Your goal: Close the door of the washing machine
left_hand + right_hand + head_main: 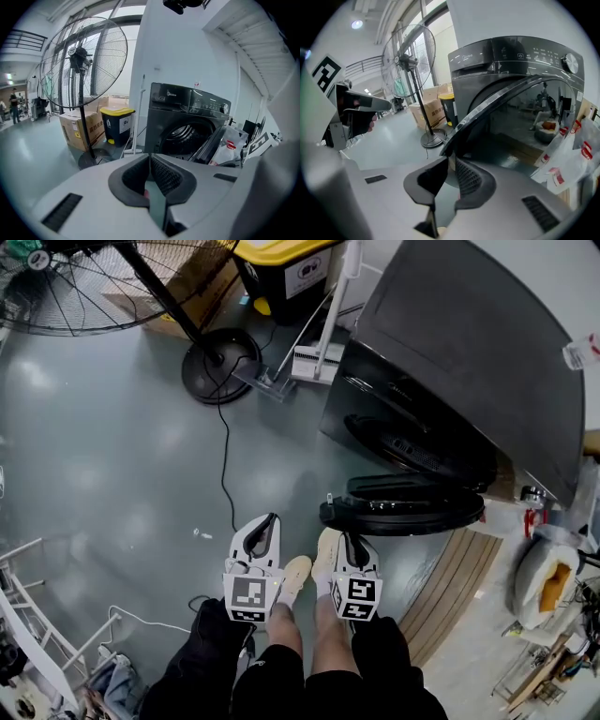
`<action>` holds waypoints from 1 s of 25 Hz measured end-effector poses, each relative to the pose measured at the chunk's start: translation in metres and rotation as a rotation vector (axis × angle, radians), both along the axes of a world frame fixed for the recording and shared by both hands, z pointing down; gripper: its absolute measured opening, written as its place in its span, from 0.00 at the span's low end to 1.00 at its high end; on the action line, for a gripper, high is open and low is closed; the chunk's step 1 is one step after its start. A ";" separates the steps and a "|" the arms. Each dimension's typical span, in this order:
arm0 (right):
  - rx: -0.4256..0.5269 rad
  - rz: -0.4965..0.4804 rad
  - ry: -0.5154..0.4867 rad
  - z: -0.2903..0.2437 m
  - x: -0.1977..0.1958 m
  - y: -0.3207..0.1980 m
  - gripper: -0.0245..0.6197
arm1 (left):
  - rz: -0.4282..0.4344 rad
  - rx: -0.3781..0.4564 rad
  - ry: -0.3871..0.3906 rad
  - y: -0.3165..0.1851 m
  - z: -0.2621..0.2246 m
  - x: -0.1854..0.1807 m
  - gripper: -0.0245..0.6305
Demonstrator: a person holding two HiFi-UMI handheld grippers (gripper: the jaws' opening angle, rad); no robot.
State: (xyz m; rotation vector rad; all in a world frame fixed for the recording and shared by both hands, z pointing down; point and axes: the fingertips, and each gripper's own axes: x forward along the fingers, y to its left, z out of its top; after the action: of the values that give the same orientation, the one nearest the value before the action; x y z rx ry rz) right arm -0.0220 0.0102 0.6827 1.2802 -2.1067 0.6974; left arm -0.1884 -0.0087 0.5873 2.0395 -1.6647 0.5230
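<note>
The dark washing machine (469, 362) stands at the upper right with its drum open. Its round door (412, 505) hangs swung out toward me, almost edge-on in the head view. In the right gripper view the door (497, 103) curves down from the machine (515, 61) to just past my jaw tips. My right gripper (349, 542) is at the door's free edge. Its jaws (451, 160) stand a narrow slit apart, and I cannot tell whether they touch the rim. My left gripper (270, 521) hangs over bare floor left of the door. It (150, 159) is shut and empty, facing the machine (187, 122).
A standing fan's round base (220, 362) and its cable (225, 456) lie on the grey floor ahead. A yellow-lidded bin (286, 273) and a cardboard box (82, 129) stand behind. Plastic bags (548, 582) are at the right, a white rack (28, 634) at the lower left. My feet (295, 573) are below the grippers.
</note>
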 end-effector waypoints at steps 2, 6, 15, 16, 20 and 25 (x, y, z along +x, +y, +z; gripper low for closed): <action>0.006 -0.008 -0.002 0.000 -0.003 -0.008 0.13 | -0.017 0.001 0.000 -0.004 0.001 -0.002 0.08; 0.020 -0.031 -0.002 0.001 -0.007 -0.026 0.09 | -0.041 0.002 0.001 -0.014 0.004 -0.004 0.08; 0.055 -0.065 0.000 -0.002 -0.012 -0.068 0.07 | -0.071 0.003 0.003 -0.044 0.011 -0.003 0.08; 0.056 -0.069 0.000 -0.002 -0.013 -0.073 0.07 | -0.075 0.003 0.003 -0.048 0.011 -0.003 0.08; 0.062 -0.084 0.002 -0.004 -0.012 -0.088 0.07 | -0.085 0.011 0.003 -0.061 0.010 -0.003 0.08; 0.073 -0.095 0.008 -0.004 -0.010 -0.105 0.06 | -0.099 0.015 0.008 -0.074 0.012 -0.002 0.08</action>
State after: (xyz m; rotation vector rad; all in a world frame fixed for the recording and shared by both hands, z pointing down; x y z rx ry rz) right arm -0.0320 -0.0951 0.6782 1.2102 -2.1884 0.5792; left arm -0.1902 -0.0828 0.5988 1.9553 -1.7591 0.4694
